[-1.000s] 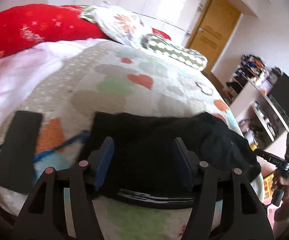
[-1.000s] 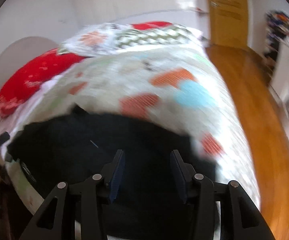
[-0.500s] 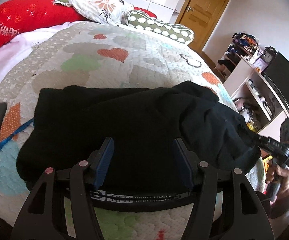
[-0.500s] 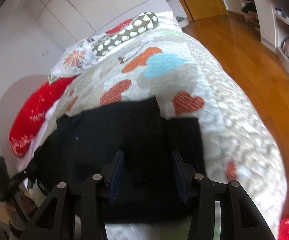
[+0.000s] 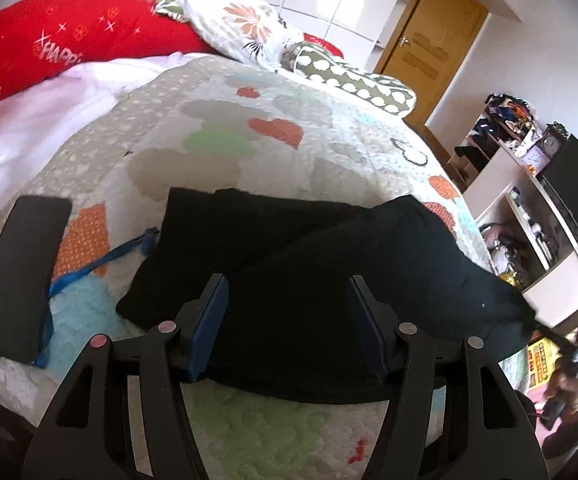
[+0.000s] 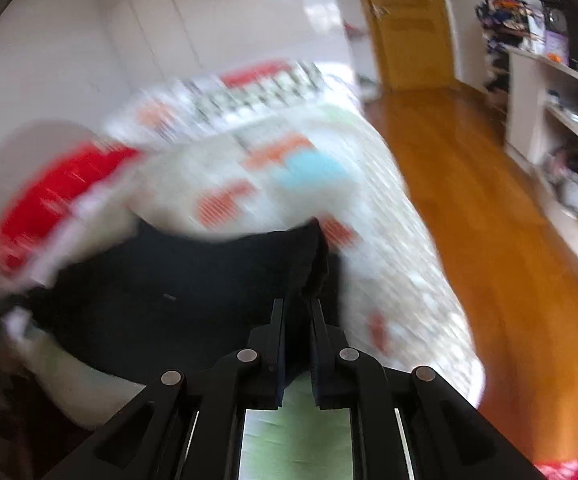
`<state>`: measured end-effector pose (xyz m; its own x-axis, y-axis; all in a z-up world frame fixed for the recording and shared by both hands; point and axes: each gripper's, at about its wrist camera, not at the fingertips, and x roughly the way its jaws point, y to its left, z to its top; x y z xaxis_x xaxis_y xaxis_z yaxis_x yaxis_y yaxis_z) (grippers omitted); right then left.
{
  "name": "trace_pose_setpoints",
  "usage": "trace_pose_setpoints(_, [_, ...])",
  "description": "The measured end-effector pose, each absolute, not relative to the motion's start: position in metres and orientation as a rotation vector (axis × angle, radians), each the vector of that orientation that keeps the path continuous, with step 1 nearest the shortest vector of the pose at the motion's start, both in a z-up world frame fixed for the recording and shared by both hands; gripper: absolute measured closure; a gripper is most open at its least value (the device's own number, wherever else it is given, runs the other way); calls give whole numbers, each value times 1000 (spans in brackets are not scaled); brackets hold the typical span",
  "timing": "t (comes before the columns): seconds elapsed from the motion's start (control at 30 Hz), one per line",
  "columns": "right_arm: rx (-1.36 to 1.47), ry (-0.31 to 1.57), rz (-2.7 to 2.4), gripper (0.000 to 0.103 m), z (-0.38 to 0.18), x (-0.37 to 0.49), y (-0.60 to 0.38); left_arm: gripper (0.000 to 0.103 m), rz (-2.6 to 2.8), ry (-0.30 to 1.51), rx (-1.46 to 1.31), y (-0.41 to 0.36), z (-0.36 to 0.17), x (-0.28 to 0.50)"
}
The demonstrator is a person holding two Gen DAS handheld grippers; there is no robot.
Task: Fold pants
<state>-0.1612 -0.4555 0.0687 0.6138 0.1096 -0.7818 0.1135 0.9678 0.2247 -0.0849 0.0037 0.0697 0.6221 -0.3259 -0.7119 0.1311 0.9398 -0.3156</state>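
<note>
Black pants [image 5: 313,264] on the quilt [image 5: 217,128] of the bed, partly folded, one edge lifted. Right gripper [image 6: 298,312] clamped on that raised edge, jaws almost together with cloth between. Left gripper [image 5: 287,324] over the near part of the pants, jaws apart, gripping nothing; dark phone [image 5: 21,276] at the left.
</note>
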Motion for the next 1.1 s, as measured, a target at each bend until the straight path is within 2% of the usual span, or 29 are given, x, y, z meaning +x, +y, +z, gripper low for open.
trace_pose_setpoints(0.03, [272, 980, -28, 94, 45, -154, -457, 42, -269, 861, -240, 4, 70, -87])
trace_pose_setpoints(0.1, [285, 967, -38, 90, 45, -154, -460, 42, -262, 846, -223, 8, 74, -91])
trace_pose_setpoints(0.17, [295, 943, -56, 72, 59, -157, -463, 42, -232, 833, -206, 14, 78, -92])
trace_pose_setpoints(0.2, [285, 928, -71, 58, 66, -157, -464, 42, -220, 822, -207, 19, 81, -91])
trace_pose_setpoints(0.27, [255, 872, -92, 57, 88, -157, -462, 39, -204, 803, -226, 31, 85, -86])
trace_pose_setpoints(0.3, [260, 844, -75, 56, 97, -156, -459, 30, -186, 799, -236, 38, 86, -82])
trace_pose_setpoints(0.37, [308, 792, 28, 56, 110, -145, -450, 24, -183, 802, -252, 46, 85, -70])
trace_pose_setpoints(0.77, [124, 894, 419, 56, 82, 12, -288, 24, -256, 935, -161, 40, 51, -9])
trace_pose_setpoints(0.83, [103, 917, 466, 56, 74, 30, -271, 37, -296, 960, -130, 32, 47, -1])
trace_pose_setpoints(0.87, [88, 935, 480, 56, 66, 40, -262, 56, -315, 989, -94, 26, 43, 5])
trace_pose_setpoints(0.9, [28, 986, 481, 68, 51, 51, -247, 65, -327, 1001, -79, 23, 41, 8])
trace_pose_setpoints(0.93, [28, 986, 481, 96, 51, 51, -247, 69, -341, 1005, -68, 22, 41, 11])
trace_pose_setpoints(0.97, [-1, 1010, 479, 98, 46, 57, -242, 74, -358, 1008, -58, 21, 43, 15])
trace_pose_setpoints(1.1, [14, 1007, 481, 99, 49, 60, -245, 83, -384, 987, -89, 34, 52, 34])
